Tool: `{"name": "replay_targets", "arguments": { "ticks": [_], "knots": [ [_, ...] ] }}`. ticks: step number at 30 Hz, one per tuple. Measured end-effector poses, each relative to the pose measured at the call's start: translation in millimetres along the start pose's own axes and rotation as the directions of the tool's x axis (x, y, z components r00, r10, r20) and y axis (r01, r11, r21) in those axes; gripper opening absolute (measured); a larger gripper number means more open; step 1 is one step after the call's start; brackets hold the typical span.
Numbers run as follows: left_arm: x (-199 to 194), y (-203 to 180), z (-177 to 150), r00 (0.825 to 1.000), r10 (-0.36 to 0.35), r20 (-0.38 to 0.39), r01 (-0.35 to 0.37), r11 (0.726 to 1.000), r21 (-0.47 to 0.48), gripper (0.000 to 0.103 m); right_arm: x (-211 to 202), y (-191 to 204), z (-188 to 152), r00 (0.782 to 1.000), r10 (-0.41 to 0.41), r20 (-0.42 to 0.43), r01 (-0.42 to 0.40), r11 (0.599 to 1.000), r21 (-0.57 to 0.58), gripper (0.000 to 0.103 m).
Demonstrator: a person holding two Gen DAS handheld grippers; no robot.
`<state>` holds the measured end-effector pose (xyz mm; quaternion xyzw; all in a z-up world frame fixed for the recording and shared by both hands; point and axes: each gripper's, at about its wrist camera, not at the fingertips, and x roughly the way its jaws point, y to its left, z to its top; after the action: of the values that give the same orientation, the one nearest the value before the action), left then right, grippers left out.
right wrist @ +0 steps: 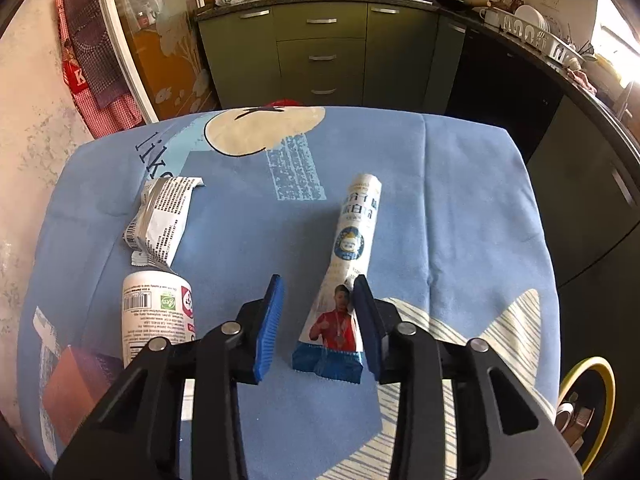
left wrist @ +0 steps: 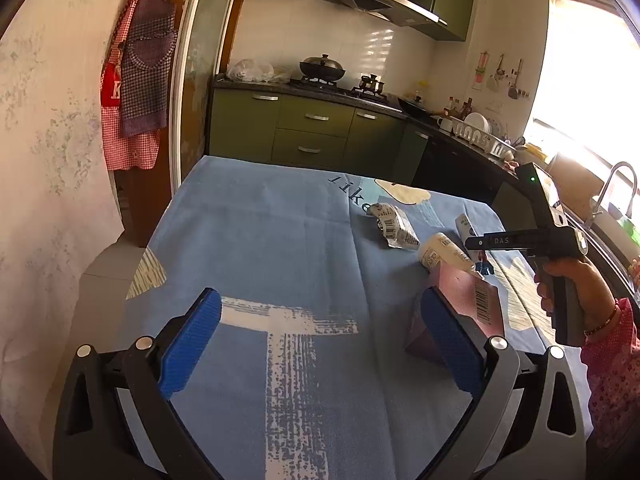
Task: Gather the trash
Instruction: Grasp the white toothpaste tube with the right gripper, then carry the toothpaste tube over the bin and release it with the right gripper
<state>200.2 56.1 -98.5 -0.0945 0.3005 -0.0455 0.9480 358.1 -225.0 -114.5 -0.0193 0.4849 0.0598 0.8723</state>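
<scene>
Several pieces of trash lie on a blue-clothed table (right wrist: 460, 208). A long white wrapper with a blue end (right wrist: 348, 280) lies lengthwise between the open jaws of my right gripper (right wrist: 320, 320), with the right pad against its edge. A crumpled grey wrapper (right wrist: 160, 220), a white bottle on its side (right wrist: 158, 320) and a brown box (right wrist: 76, 388) lie to the left. In the left wrist view my left gripper (left wrist: 320, 344) is open and empty over the cloth; the brown box (left wrist: 468, 304) is by its right pad, and the bottle (left wrist: 442, 254) and the grey wrapper (left wrist: 394, 224) lie beyond.
A yellow-rimmed bin with trash in it (right wrist: 588, 404) stands below the table's right edge. Green kitchen cabinets (left wrist: 312, 128) and a counter with a stove run behind the table. A wall with hanging aprons (left wrist: 138, 68) is at the left. The right gripper's body (left wrist: 556, 248) hangs over the table's right side.
</scene>
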Motion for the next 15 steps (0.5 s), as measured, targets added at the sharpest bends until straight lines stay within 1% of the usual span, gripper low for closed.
{"name": "replay_targets", "arguments": {
  "ticks": [3, 4, 5, 7, 11, 15],
  "knots": [
    [0, -1, 0, 1.0, -0.003, -0.001, 0.003, 1.0, 0.001, 0.098, 10, -2, 3, 1.0, -0.003, -0.02, 0.003, 1.0, 0.021, 0.034],
    [0, -1, -1, 1.0, -0.005, -0.002, 0.005, 1.0, 0.001, 0.098, 12, -3, 2, 1.0, -0.015, -0.024, 0.015, 1.0, 0.021, 0.027],
    [0, -1, -1, 1.0, -0.005, -0.003, 0.005, 1.0, 0.002, 0.098, 14, -4, 2, 0.999, -0.02, -0.027, 0.021, 1.0, 0.022, 0.024],
    [0, -2, -2, 1.0, -0.004, -0.006, 0.004, 1.0, 0.003, 0.098, 13, -5, 1, 1.0, -0.017, -0.019, 0.018, 1.0, 0.024, 0.022],
    [-1, -2, -1, 1.0, -0.001, -0.01, 0.001, 1.0, -0.001, 0.098, 2, -5, -5, 1.0, 0.001, 0.005, -0.001, 1.0, 0.02, 0.021],
    [-3, -5, 0, 1.0, 0.003, -0.005, -0.003, 1.0, 0.005, 0.098, -25, -5, -14, 0.998, 0.031, 0.056, -0.031, 0.999, 0.009, 0.021]
  ]
}}
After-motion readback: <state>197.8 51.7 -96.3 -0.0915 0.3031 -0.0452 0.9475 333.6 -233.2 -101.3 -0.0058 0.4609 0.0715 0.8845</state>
